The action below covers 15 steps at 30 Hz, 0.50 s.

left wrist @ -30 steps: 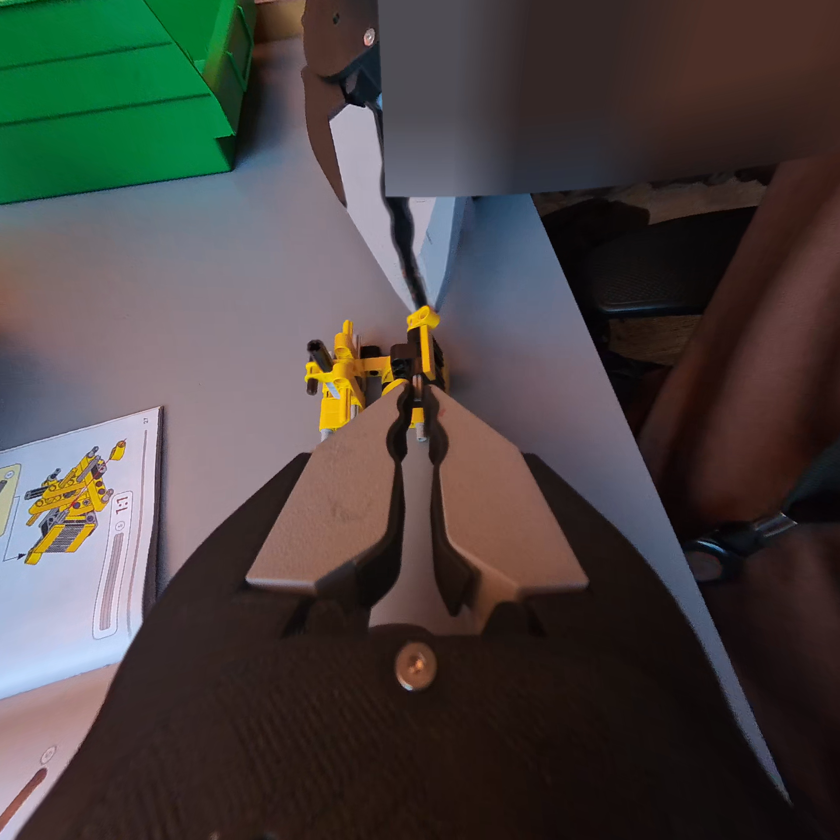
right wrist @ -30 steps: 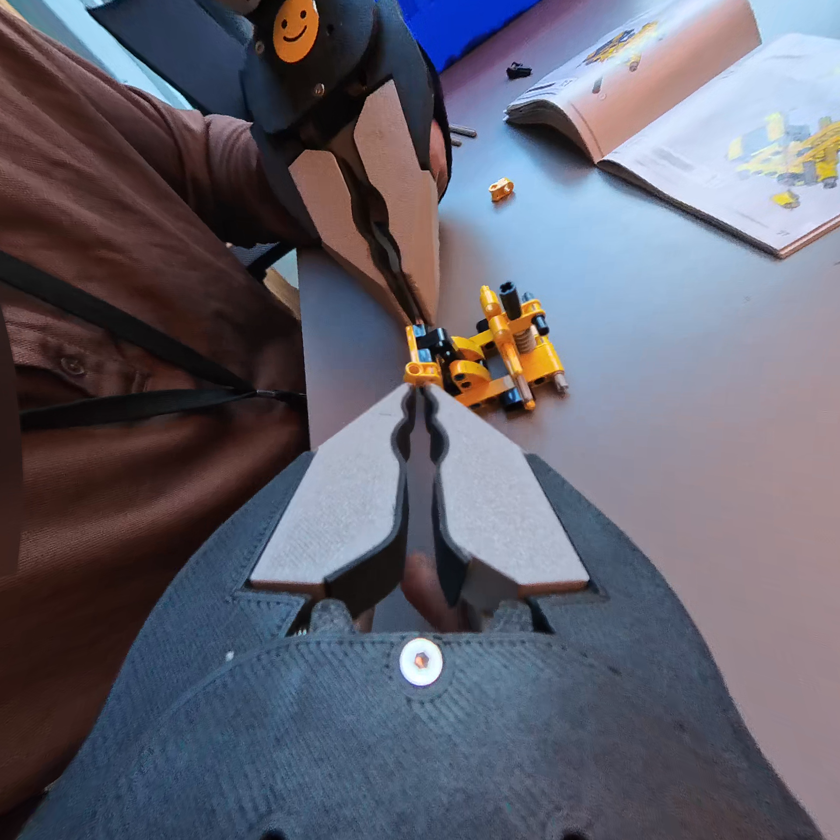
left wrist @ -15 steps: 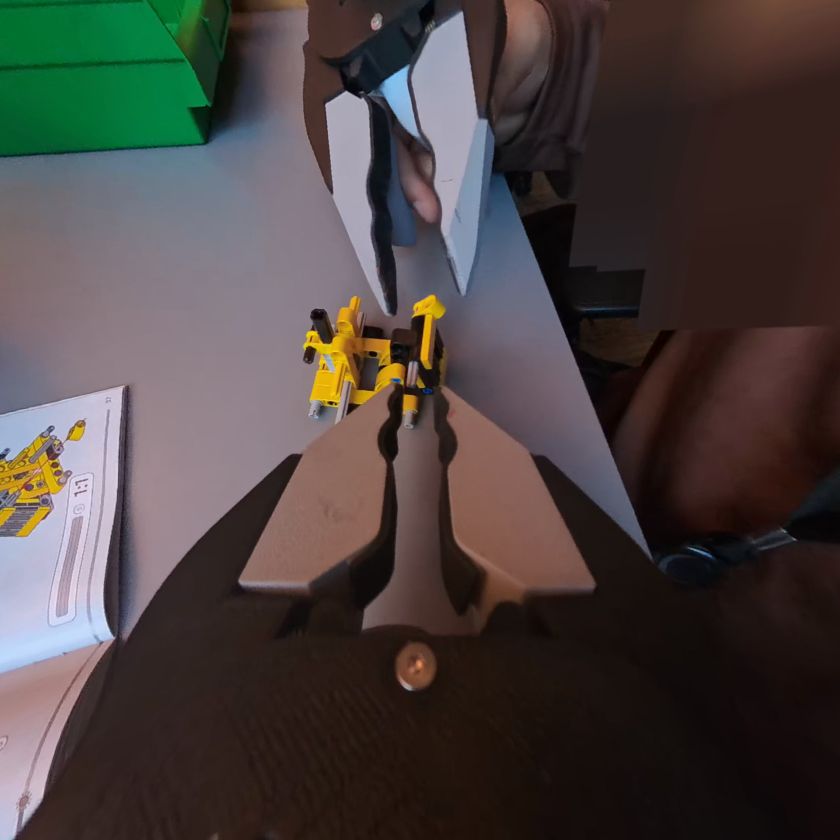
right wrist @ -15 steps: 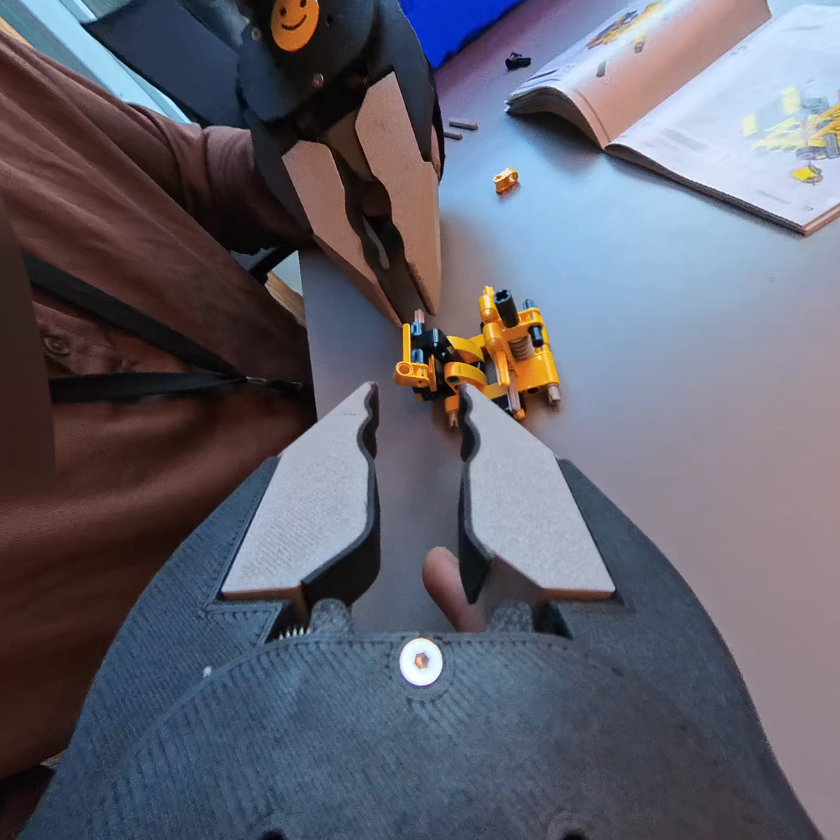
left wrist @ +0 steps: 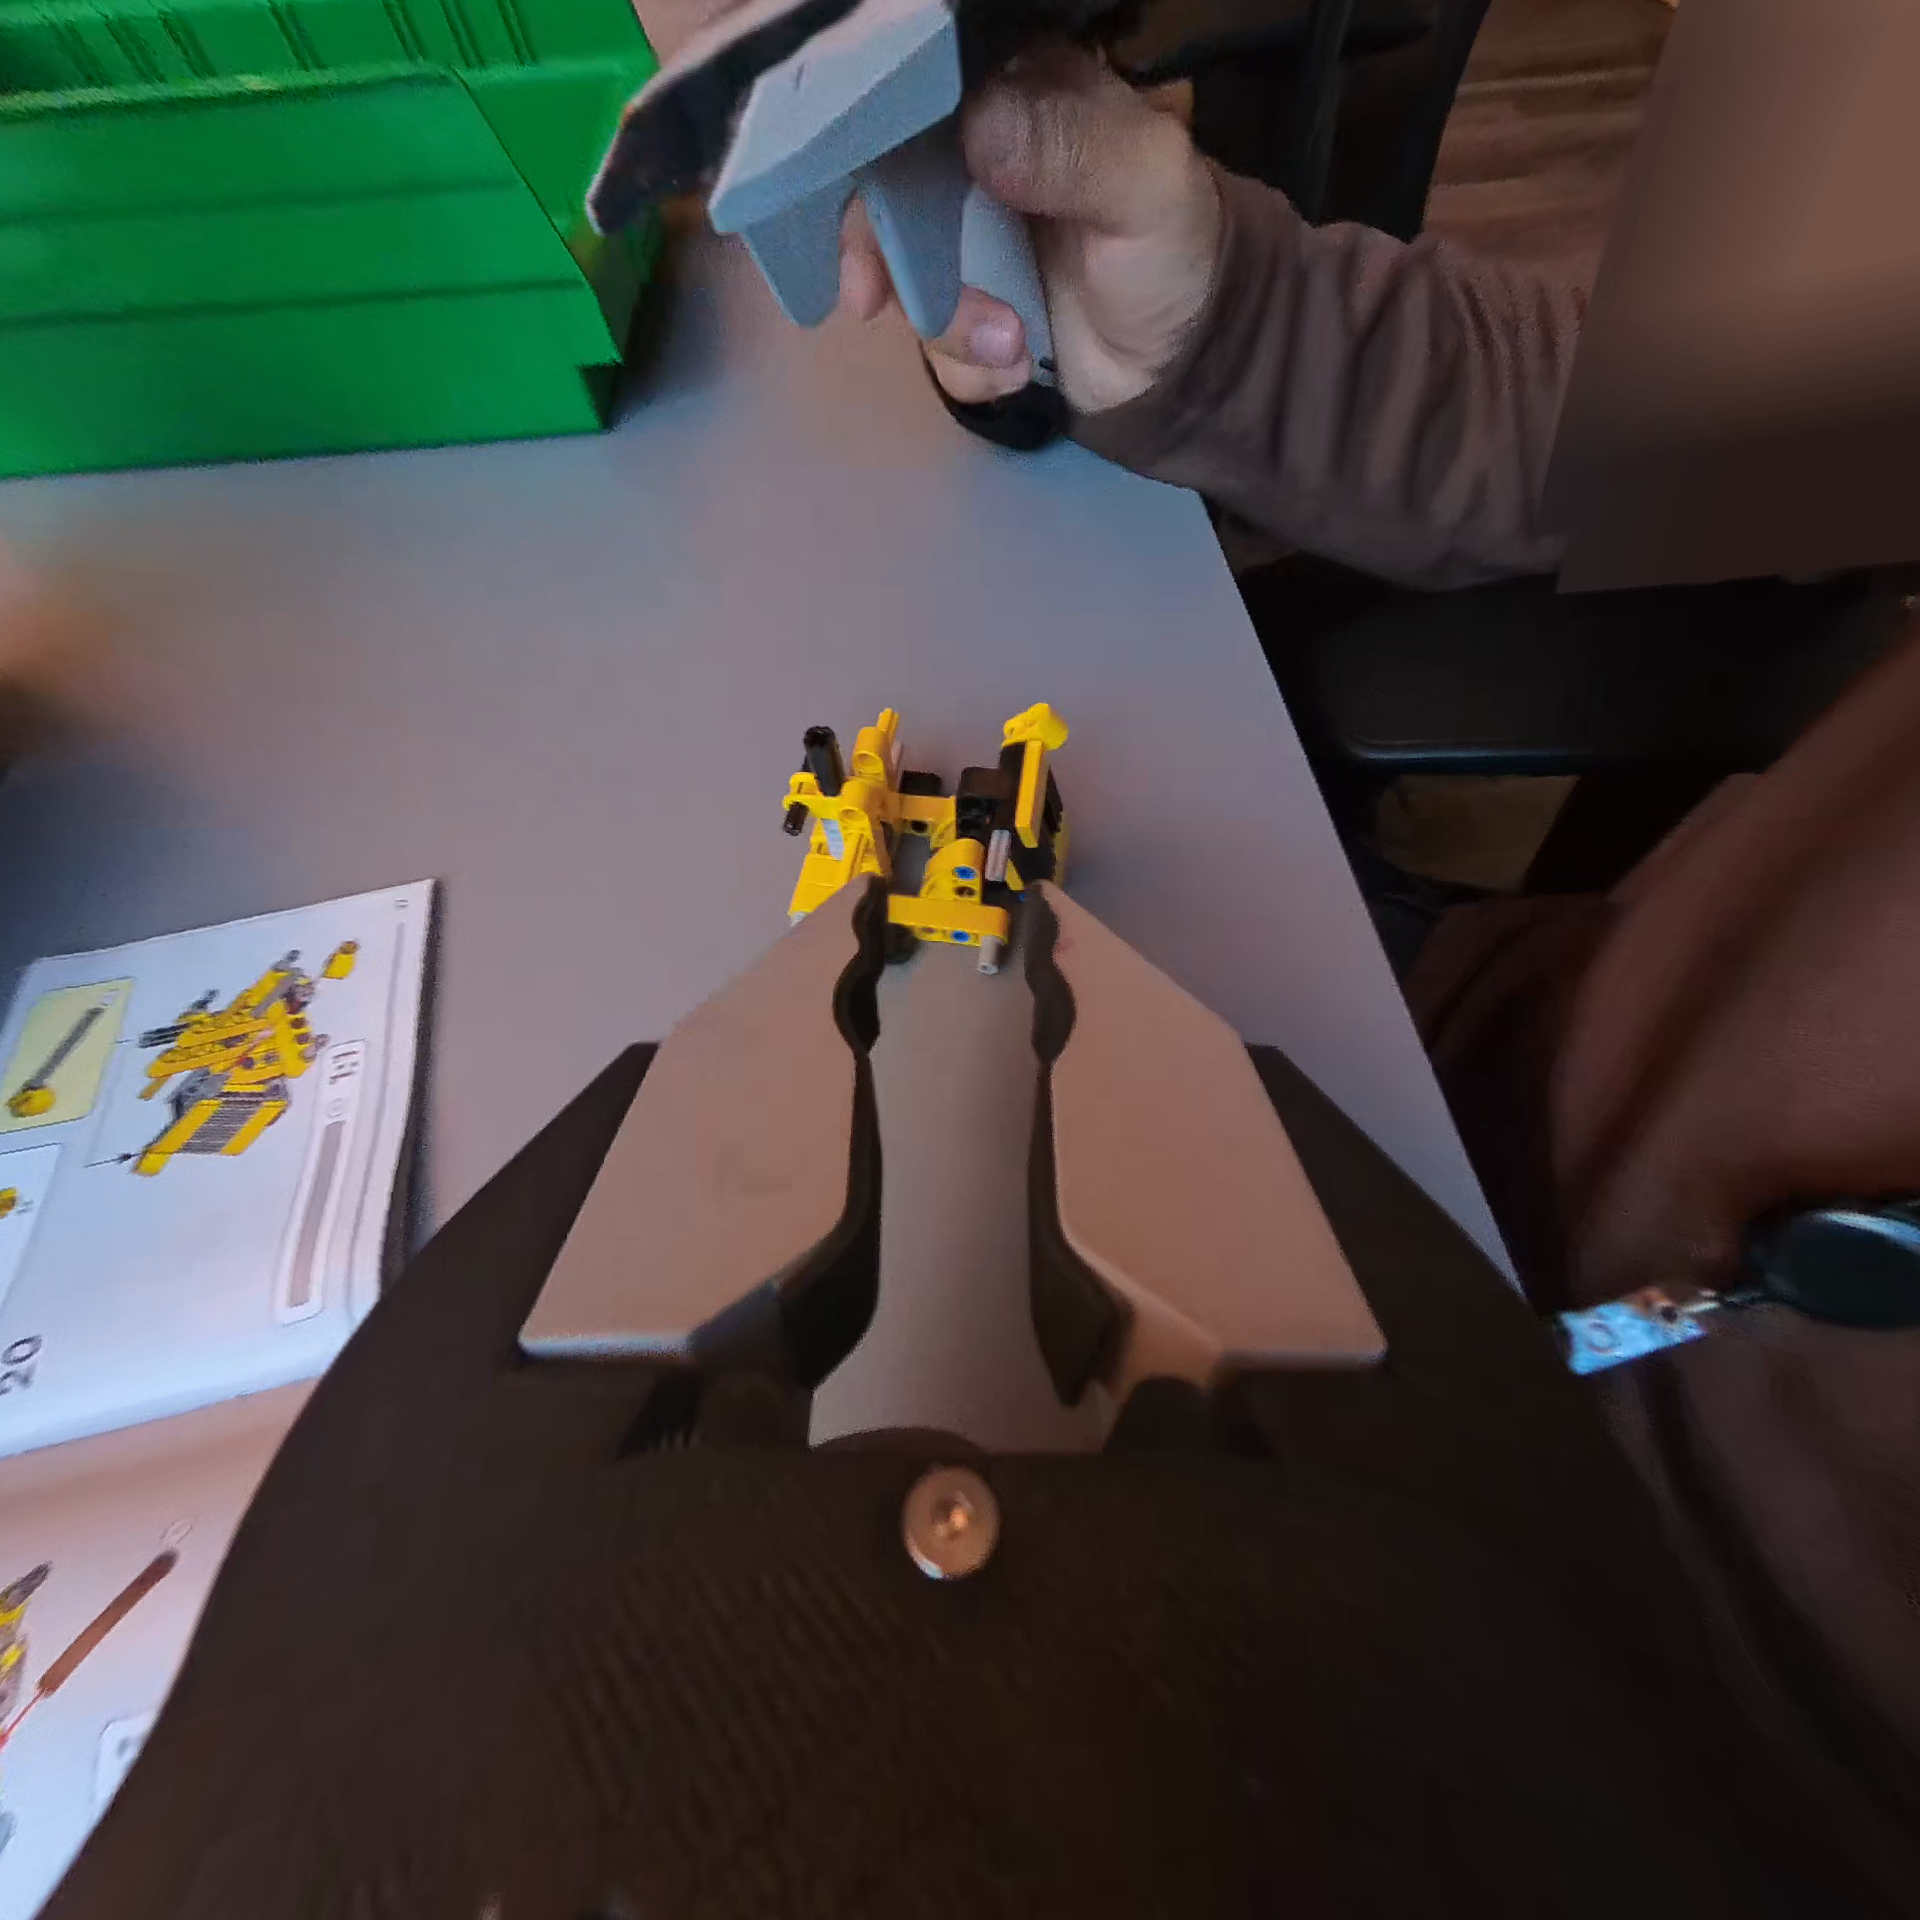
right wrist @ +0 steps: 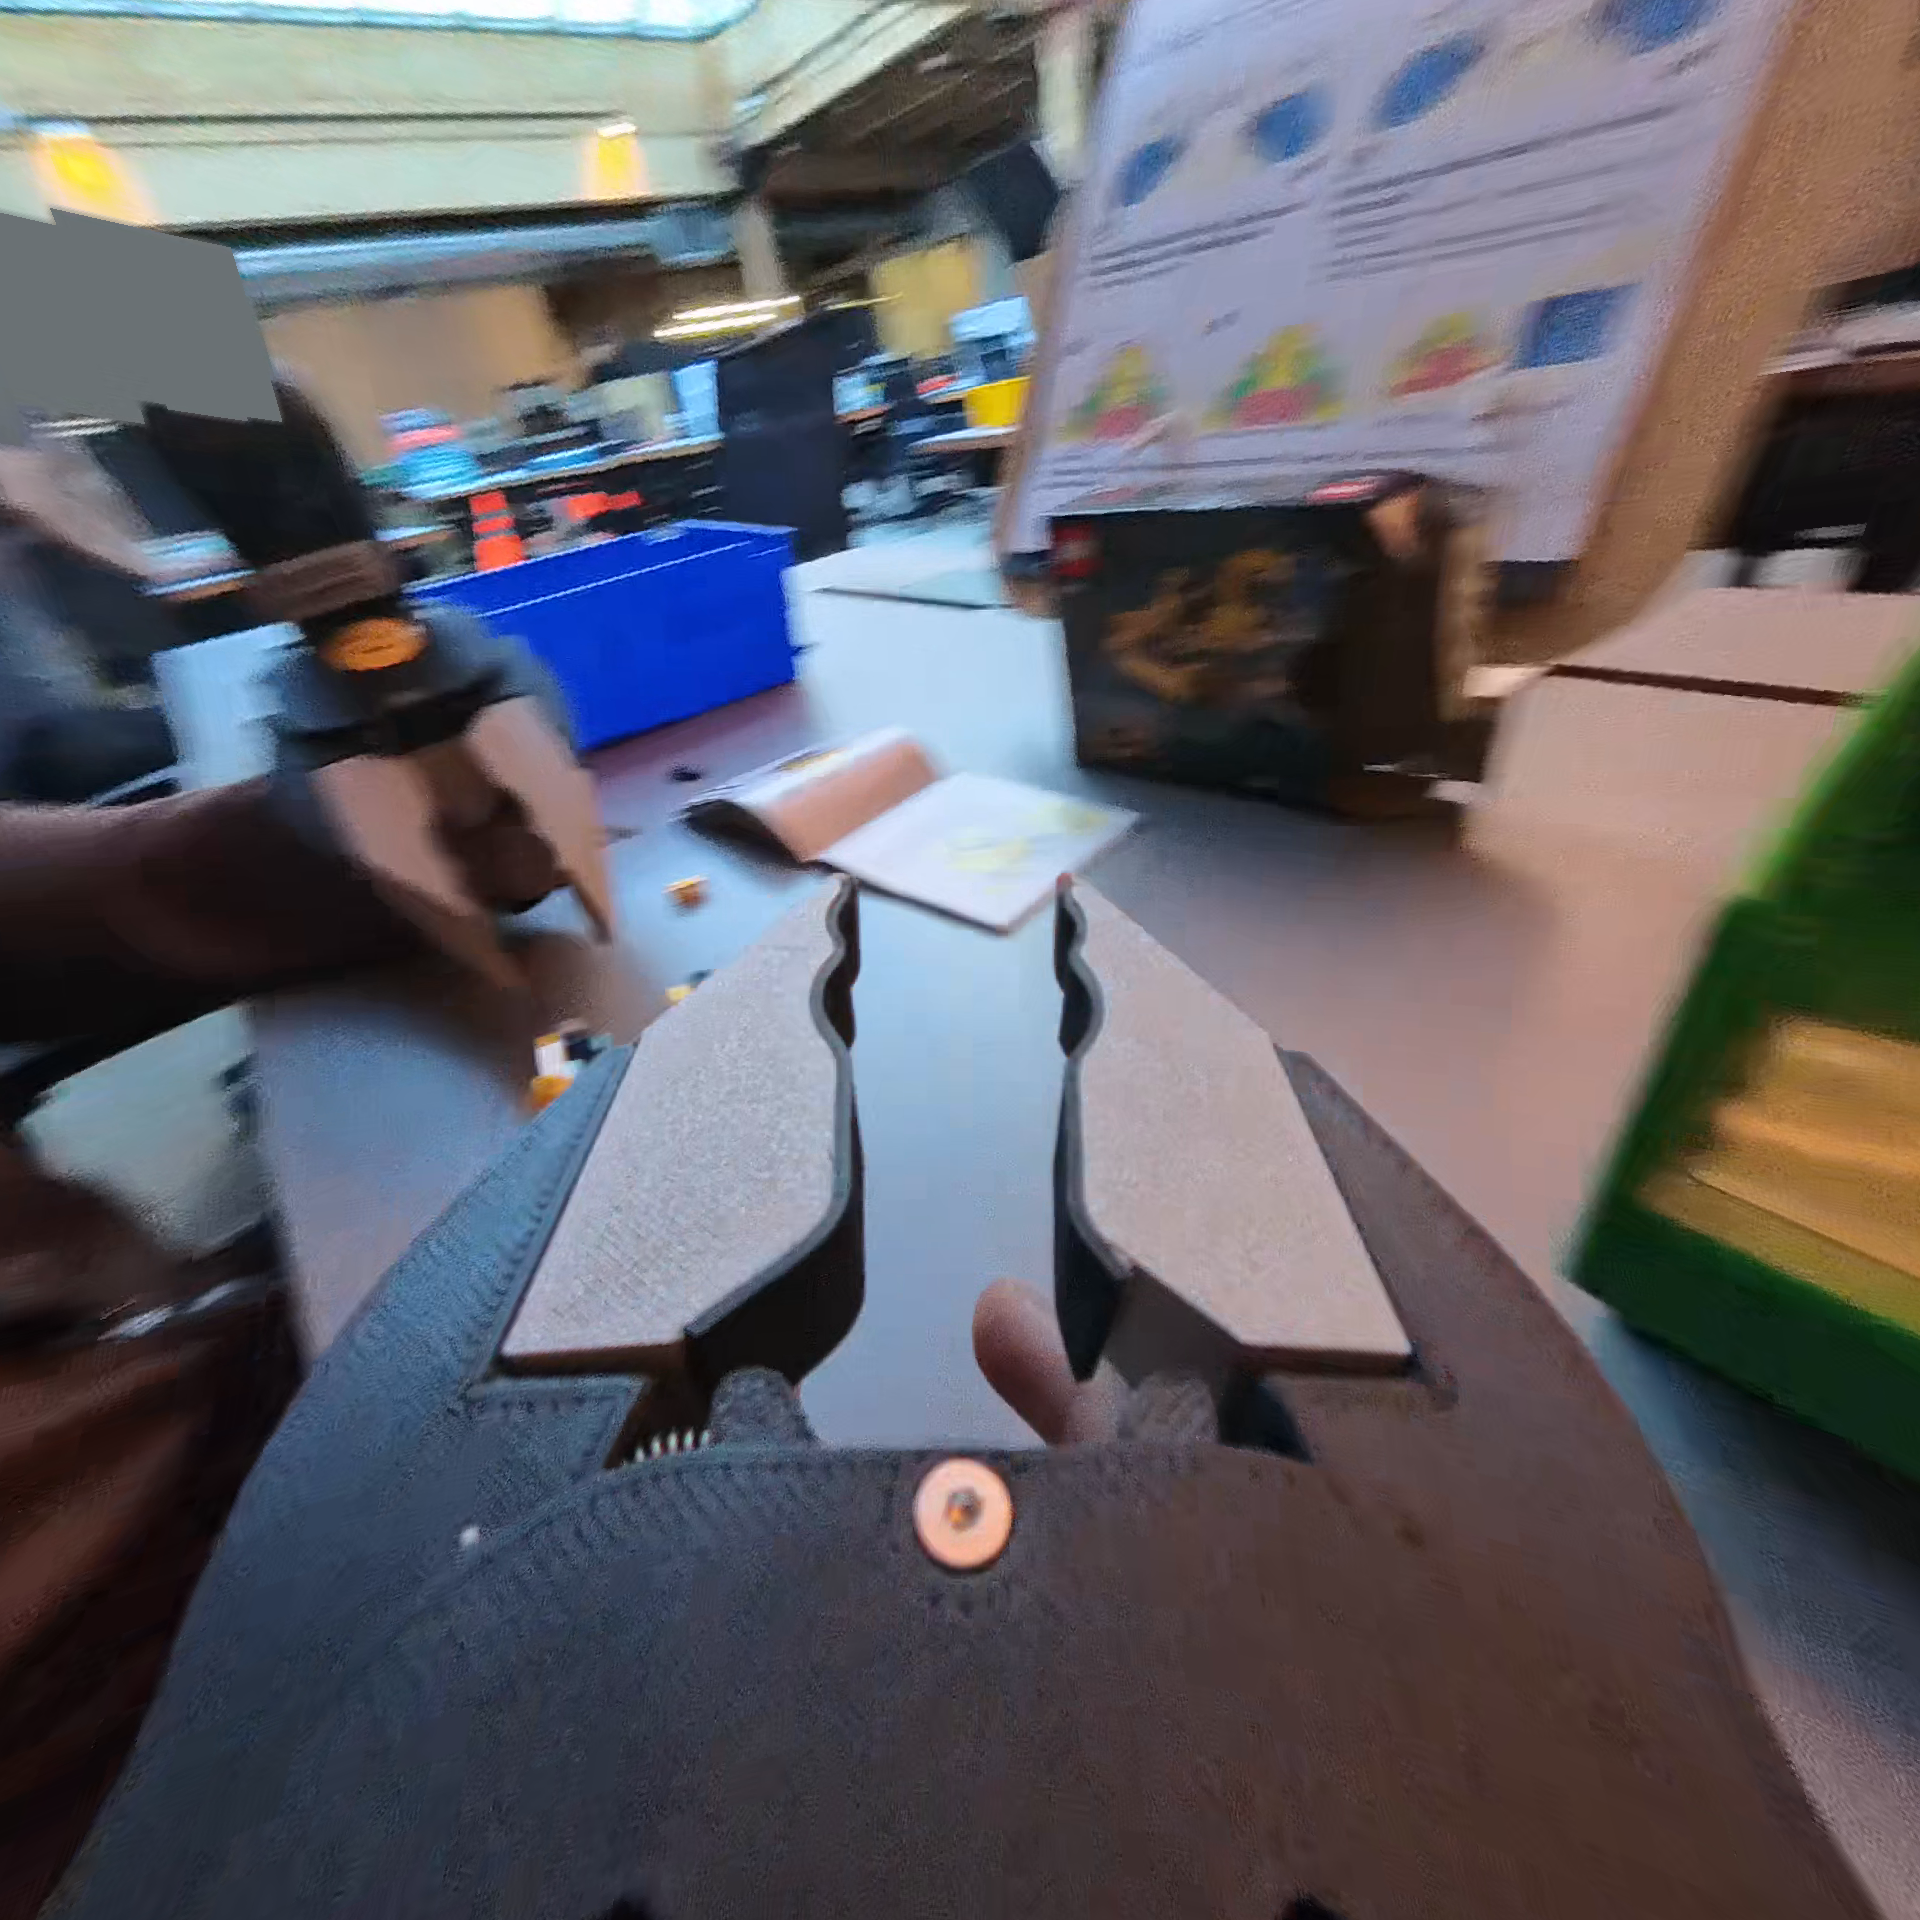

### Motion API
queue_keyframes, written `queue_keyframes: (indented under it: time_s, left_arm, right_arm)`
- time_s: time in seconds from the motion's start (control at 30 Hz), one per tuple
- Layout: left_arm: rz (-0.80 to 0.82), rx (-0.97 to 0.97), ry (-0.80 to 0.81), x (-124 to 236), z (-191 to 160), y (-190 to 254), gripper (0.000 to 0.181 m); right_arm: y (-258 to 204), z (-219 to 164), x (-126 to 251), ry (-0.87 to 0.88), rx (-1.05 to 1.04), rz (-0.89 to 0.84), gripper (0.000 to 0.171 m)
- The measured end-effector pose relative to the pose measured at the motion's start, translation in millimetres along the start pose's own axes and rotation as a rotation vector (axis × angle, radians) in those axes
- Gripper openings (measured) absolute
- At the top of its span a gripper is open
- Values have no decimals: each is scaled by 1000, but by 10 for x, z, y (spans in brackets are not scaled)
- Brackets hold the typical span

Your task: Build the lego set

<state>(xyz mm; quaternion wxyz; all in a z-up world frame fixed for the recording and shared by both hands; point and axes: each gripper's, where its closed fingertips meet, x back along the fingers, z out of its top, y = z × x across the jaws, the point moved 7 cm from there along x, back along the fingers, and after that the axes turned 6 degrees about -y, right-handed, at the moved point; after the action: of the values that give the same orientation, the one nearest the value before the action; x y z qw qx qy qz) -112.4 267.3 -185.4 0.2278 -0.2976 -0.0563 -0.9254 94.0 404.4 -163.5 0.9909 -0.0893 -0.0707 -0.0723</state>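
A yellow and black lego assembly (left wrist: 925, 821) lies on the grey table (left wrist: 520, 644) near its right edge. My left gripper (left wrist: 951, 902) is open, and its tips stand on either side of the assembly's near end. My right gripper (left wrist: 862, 177) is held high above the table beyond the assembly, by a hand. In the blurred right wrist view my right gripper (right wrist: 954, 888) is open and empty and points across the table. The left gripper (right wrist: 468, 821) shows at the left there, with a bit of the assembly (right wrist: 561, 1060) below it.
An open instruction booklet (left wrist: 208, 1122) lies at the left, also in the right wrist view (right wrist: 914, 831). Green bins (left wrist: 281, 239) stand at the back left. A small yellow piece (right wrist: 686, 890), a blue bin (right wrist: 644, 623) and a dark box (right wrist: 1247, 665) are farther off.
Both grippers have let go of the assembly and opened. The right gripper has lifted up and swung away from it. The assembly rests on the table.
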Motion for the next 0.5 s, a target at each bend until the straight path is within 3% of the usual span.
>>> queue_keyframes:
  time_s: [0.03, 0.27, 0.5]
  left_arm:
    - [26, 4, 21, 36, -3, -5, 25]
    - [199, 143, 166, 409, -186, 229, 28]
    - [256, 283, 138, 753, -375, 584, 38]
  right_arm:
    - [81, 2, 33, 12, -12, -76, 37]
    - [159, -53, -33, -50, -66, -126, 51]
    - [104, -63, -66, -77, -5, -141, 52]
